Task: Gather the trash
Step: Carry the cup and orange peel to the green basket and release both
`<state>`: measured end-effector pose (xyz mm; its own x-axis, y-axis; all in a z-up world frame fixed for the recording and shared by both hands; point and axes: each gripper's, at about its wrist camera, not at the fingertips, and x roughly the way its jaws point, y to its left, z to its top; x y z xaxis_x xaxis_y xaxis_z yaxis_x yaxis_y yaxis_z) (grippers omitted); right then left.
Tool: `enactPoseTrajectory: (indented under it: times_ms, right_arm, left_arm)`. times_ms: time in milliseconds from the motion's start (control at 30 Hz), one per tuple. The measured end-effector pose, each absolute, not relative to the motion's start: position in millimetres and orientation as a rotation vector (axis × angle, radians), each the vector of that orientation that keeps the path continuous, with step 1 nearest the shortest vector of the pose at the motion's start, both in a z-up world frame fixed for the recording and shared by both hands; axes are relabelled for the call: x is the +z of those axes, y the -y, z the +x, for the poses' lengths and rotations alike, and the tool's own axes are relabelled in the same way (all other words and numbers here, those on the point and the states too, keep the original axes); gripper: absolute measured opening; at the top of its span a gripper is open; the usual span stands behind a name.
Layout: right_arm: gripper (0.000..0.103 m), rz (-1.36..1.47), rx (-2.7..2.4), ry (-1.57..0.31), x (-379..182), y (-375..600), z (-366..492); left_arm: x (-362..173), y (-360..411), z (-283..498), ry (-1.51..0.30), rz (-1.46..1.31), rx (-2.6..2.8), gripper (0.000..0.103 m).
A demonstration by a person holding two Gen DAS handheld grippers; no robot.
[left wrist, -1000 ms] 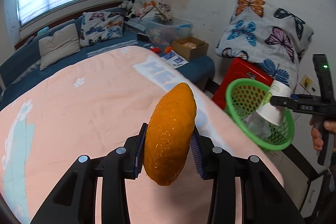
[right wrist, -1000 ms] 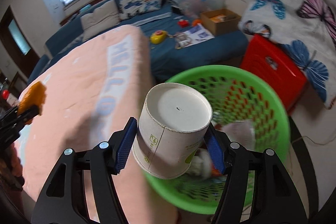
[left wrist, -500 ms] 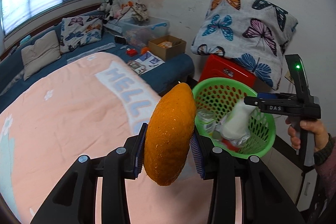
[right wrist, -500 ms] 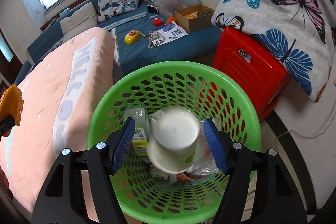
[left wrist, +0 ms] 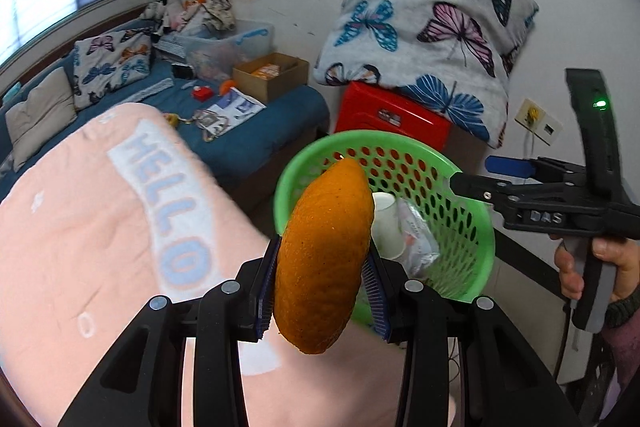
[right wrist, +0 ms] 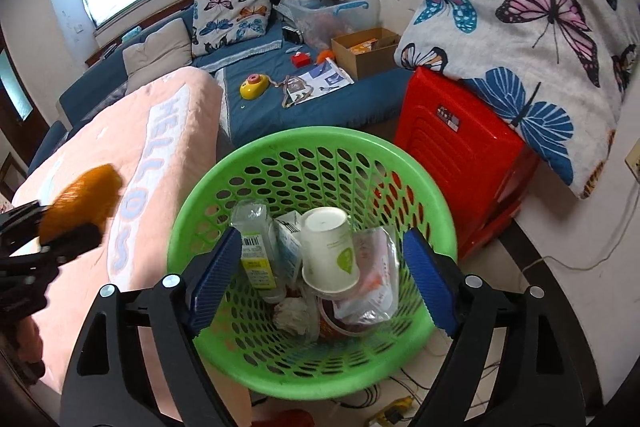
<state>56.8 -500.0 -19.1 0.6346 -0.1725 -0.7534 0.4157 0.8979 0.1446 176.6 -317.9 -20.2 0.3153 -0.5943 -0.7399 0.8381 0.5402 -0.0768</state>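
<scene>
Bed [left wrist: 80,227]: pink cover with pale "HELLO" lettering, filled the left side of both views; its near corner sat just beside the basket.
Butterfly bedding [right wrist: 532,19]: piled on the red plastic stool [right wrist: 460,155], behind the basket.
Basket [right wrist: 256,155]: green perforated bin on the floor, between the bed corner and the red stool.
Basket contents: paper cup [right wrist: 330,247] lay bottom-up in the middle; clear bottle with yellow label [right wrist: 256,247] to its left; crumpled clear plastic [right wrist: 372,279] to its right; other scraps below, too jumbled to tell.
Right gripper [right wrist: 320,283]: jaws had just been opening and stood wide apart over the basket, nothing pressed between the blue pads; cup lay below the gap, loose in the bin. A hand [left wrist: 592,267] gripped its handle.
Left gripper [left wrist: 320,287]: clenched on the orange peel [left wrist: 324,259], pads pressing both sides.
Orange peel: upright between the left pads, tip above the fingers, over the bed's near edge, by the basket's left rim, outside it.
</scene>
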Motion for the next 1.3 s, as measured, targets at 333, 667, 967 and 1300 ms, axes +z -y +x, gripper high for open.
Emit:
enactPoseTrajectory:
  times_ms: [333, 667, 967, 1300]
  right_arm:
    - [0.088, 0.297, -0.372, -0.791, -17, 501, 26]
    - [0.088, 0.333, -0.381, -0.787, -25, 508, 12]
    - [0.088, 0.346, -0.373, -0.783, -26, 504, 10]
    - [0.089, 0.351, -0.325, -0.77, -20, 477, 6]
  left_arm:
    - [-49, 368, 165, -0.878, 0.4, -0.995, 0.041]
    - [-64, 378, 164, -0.927, 0.396, -0.994, 0.053]
    - [-53, 366, 164, -0.905, 0.353, -1.009, 0.062]
    - [-32, 319, 162, -0.876, 0.291, -0.959, 0.065]
